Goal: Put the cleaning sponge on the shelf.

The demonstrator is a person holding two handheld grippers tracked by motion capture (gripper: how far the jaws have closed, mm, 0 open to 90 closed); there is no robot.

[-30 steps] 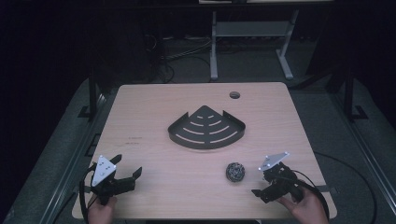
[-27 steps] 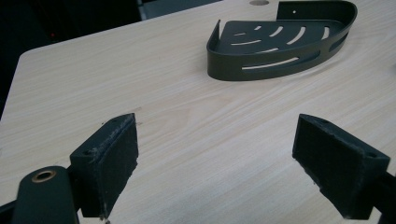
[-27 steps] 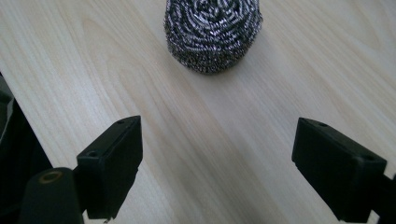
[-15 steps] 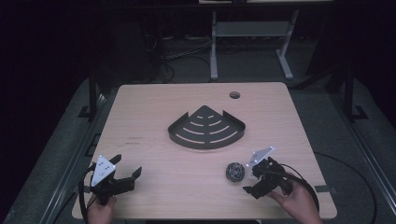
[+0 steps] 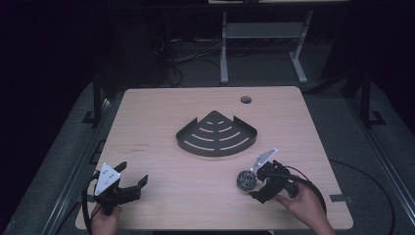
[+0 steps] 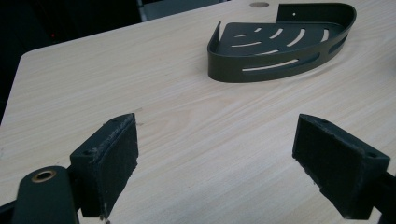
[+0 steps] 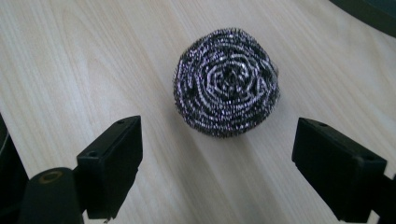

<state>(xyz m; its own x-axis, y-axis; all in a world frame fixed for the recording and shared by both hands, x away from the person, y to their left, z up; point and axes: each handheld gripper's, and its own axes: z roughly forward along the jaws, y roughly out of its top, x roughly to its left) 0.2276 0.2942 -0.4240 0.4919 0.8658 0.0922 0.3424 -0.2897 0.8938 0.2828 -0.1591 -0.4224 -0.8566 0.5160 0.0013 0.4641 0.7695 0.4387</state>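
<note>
A round steel-wool scourer [image 5: 244, 180] lies on the wooden table [image 5: 161, 122], front right of centre. My right gripper [image 5: 255, 183] sits just to its right, open, jaws pointing at it. In the right gripper view the scourer [image 7: 226, 81] lies just beyond the open right gripper [image 7: 217, 135], centred on the gap and not touched. A black slotted corner basket [image 5: 216, 135] rests mid-table. My left gripper [image 5: 132, 174] stands open near the front left edge, holding nothing. In the left gripper view the left gripper [image 6: 217, 130] faces bare wood, with the basket [image 6: 280, 46] farther off.
A round cable hole [image 5: 245, 100] sits near the table's far edge. A metal stand [image 5: 259, 44] and cables lie on the dark floor beyond. Cables trail from both grippers over the front edge.
My right gripper has moved left from the front right corner and turned to face the scourer, now close beside it. The left gripper, scourer and basket have stayed put.
</note>
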